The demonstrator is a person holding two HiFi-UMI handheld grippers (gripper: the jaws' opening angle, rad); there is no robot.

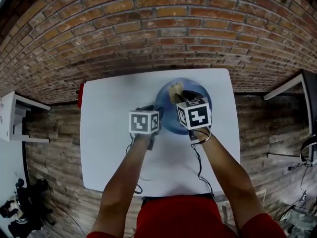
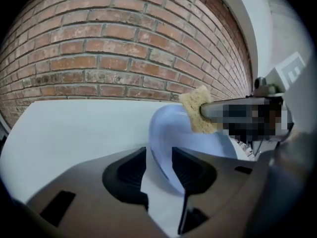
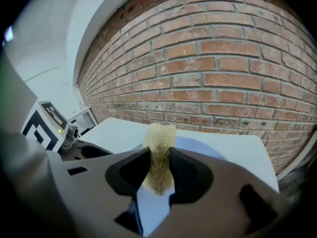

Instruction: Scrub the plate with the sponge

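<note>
Surface: a white, smooth, rectangular worktop [image 1: 109, 148] with rounded corners. It stands against a red-brown brick wall [image 1: 148, 29] with pale mortar lines, on a floor of weathered wood planks [image 1: 54, 133]. A small red object [image 1: 79, 95] sits at the worktop's far left edge, and white furniture [image 1: 15, 118] stands off to the left. Each tool carries a cube [image 1: 143, 122] faced with black-and-white square markers; we read no letters on them. The plate [image 1: 166, 119] is round, pale blue and glossy, and lies on the worktop toward its far edge, right of centre. The left tool [image 2: 158, 167] has its dark ribbed jaws apart, with the plate's near-left rim standing between them. Bare worktop shows on one side of the rim, so the pads do not press it. The right tool [image 3: 159, 170] is clamped on a tan sponge [image 3: 158, 152], coarse and fibrous, squeezed narrow between the pads and bulging above them. The sponge hangs over the plate's far part. We cannot tell whether it touches the plate.
</note>
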